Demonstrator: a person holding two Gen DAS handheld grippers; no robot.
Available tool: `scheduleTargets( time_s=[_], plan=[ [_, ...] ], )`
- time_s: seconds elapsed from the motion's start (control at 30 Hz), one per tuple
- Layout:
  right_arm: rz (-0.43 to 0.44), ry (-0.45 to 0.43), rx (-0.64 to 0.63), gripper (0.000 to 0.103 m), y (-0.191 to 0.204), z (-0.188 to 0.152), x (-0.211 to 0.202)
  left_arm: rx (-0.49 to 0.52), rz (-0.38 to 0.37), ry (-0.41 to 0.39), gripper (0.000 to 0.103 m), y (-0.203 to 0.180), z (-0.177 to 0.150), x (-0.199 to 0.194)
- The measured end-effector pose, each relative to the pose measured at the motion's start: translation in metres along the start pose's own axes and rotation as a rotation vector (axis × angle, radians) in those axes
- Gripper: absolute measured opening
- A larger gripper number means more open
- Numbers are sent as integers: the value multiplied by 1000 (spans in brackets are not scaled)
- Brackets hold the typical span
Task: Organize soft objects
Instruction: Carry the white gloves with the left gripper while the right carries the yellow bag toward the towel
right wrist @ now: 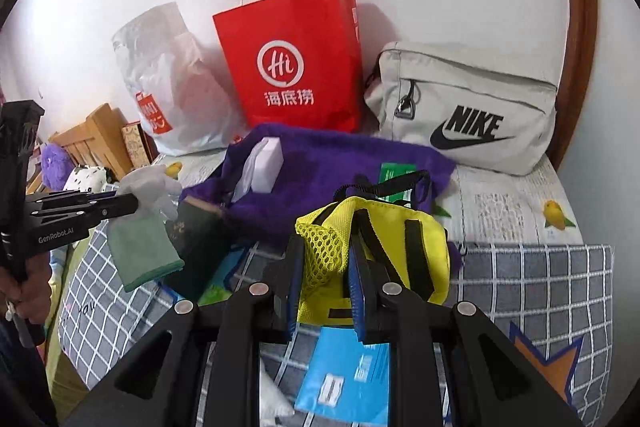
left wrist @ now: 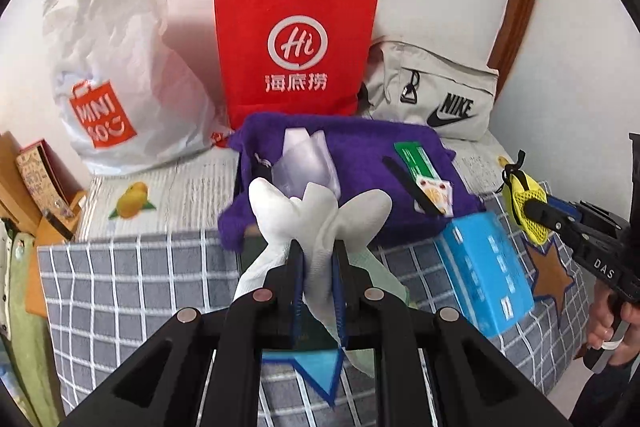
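Currently, white socks (left wrist: 320, 223) are pinched between the nearly closed jaws of the left gripper (left wrist: 318, 259), held above the bed. A pale green cloth (left wrist: 384, 271) hangs down with them; in the right wrist view this green cloth (right wrist: 142, 251) is seen dangling below the left gripper (right wrist: 120, 205), the white socks (right wrist: 154, 187) bunched at its tip. Whether the cloth is a separate piece or part of the socks cannot be told.

A small yellow bag (right wrist: 372, 247) with mesh and black straps is pinched by the jaws of the right gripper (right wrist: 322, 267), which are narrowed on the mesh part. From the left wrist view the same yellow bag (left wrist: 524, 207) is seen at the tip of the right gripper (left wrist: 538, 211), held by a hand (left wrist: 608, 323) at the right edge.

Below both grippers, a purple fuzzy bag (left wrist: 360, 163) lies on the bed's grey checked blanket (left wrist: 120, 275), with a white item, a green card and a black strap resting on it. A blue packet (left wrist: 484, 271) lies just beside the purple bag, on the blanket.

Against the wall behind, a white plastic bag (left wrist: 116, 67), a red paper bag (left wrist: 296, 43) and a grey Nike bag (left wrist: 436, 95) are lined up, left to right.
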State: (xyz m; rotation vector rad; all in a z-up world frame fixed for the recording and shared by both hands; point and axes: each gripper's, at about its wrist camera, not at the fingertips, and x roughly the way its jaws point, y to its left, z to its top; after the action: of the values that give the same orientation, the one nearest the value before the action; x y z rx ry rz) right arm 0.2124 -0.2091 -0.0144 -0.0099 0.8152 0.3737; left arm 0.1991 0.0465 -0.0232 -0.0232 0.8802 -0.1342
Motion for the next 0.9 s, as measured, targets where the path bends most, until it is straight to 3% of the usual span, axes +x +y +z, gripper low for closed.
scheduleTargets(
  time_s=[0.53, 0.9],
  plan=[
    [-26, 34, -2, 21, -18, 37, 59, -23, -35, -32, 13, 6, 63, 55],
    [1, 105, 2, 21, -22, 47, 108, -6, -24, 36, 13, -3, 78, 117]
  ],
)
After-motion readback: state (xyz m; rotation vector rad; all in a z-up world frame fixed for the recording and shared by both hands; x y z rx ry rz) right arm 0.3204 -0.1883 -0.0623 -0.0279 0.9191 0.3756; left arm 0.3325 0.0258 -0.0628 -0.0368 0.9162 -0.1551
